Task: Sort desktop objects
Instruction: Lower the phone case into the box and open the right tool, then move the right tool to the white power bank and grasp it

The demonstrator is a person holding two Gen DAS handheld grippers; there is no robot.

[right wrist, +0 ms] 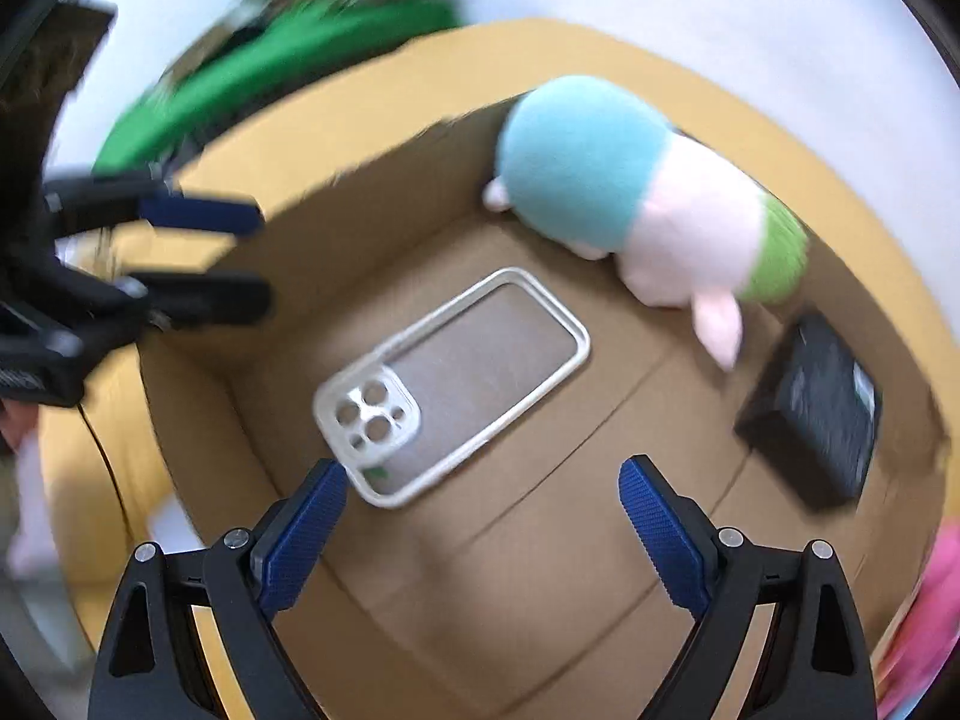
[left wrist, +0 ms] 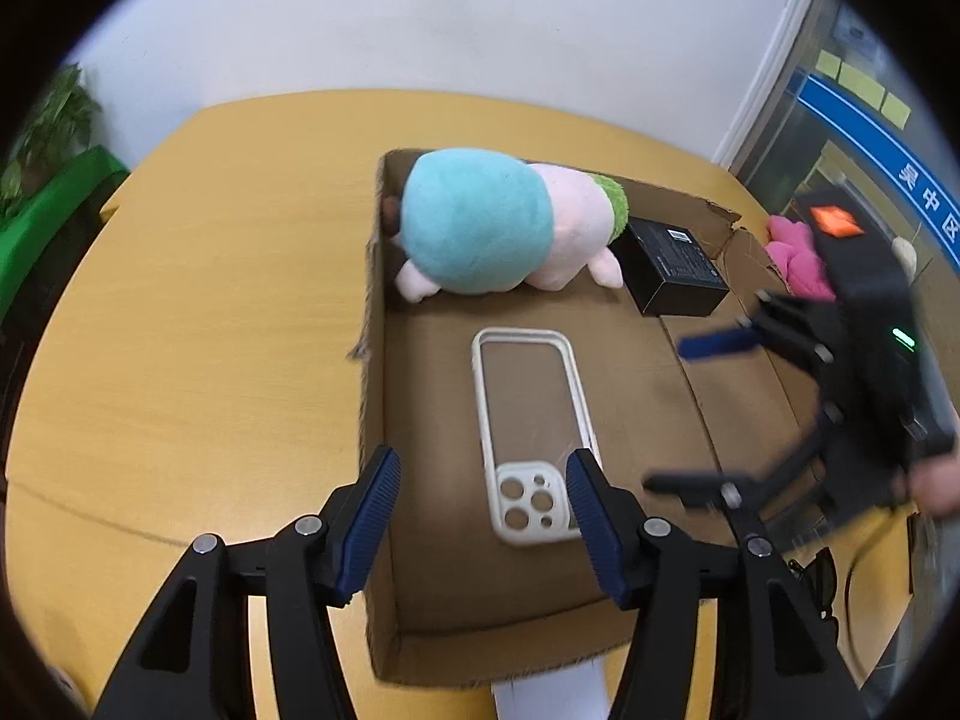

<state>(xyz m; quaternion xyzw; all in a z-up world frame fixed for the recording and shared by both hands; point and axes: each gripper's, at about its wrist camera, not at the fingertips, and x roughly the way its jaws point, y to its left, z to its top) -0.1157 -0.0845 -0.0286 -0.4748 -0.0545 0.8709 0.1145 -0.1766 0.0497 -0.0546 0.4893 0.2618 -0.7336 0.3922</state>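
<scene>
A clear phone case with a white rim (left wrist: 528,504) (right wrist: 366,414) lies flat on the floor of an open cardboard box (left wrist: 432,570) (right wrist: 540,540). At the box's far end lies a blue, pink and green plush toy (left wrist: 480,222) (right wrist: 630,198), with a small black box (left wrist: 672,267) (right wrist: 816,414) beside it. My left gripper (left wrist: 483,459) (right wrist: 258,258) hangs open over the case's camera end, pads clear of it. My right gripper (right wrist: 483,467) (left wrist: 684,414) is open wide above the box, nothing between its fingers.
The cardboard box stands on a yellow wooden table (left wrist: 210,330). A pink soft thing (left wrist: 798,252) lies past the box's right flap. A green-draped stand with a plant (left wrist: 48,204) sits off the table's left. White paper (left wrist: 546,690) pokes out under the box's near wall.
</scene>
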